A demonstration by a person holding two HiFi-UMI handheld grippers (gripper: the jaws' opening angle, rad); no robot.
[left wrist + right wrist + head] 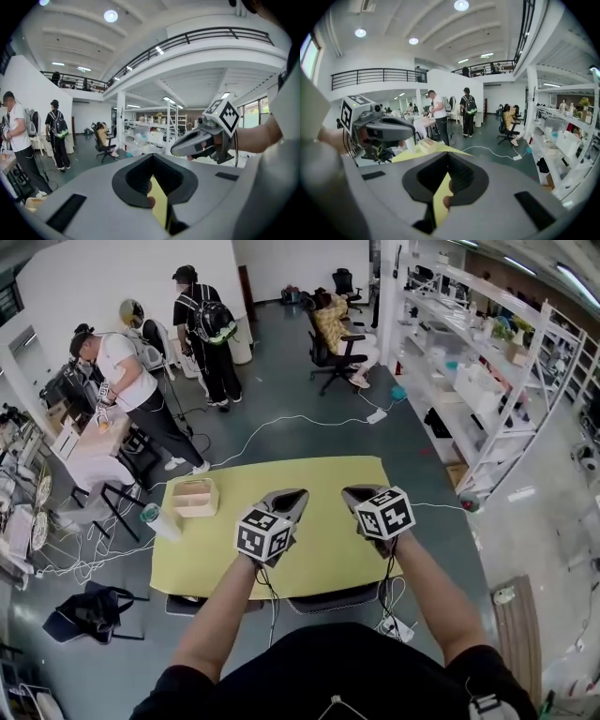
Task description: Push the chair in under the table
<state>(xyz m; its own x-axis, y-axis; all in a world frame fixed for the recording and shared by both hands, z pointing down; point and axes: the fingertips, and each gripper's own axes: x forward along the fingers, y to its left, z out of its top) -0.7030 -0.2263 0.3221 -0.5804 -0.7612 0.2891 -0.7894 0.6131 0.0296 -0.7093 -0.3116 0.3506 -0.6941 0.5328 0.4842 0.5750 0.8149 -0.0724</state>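
Black-and-white markers (265,534): left gripper (298,495), right gripper (349,492)

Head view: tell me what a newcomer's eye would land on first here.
The bright yellow table fills the middle, with the left gripper and right gripper held above it side by side, both shut and empty. A wooden box sits at the table's far left corner, and a dark chair shows at its near edge. Beyond, people stand at the back left and white shelving runs along the right.
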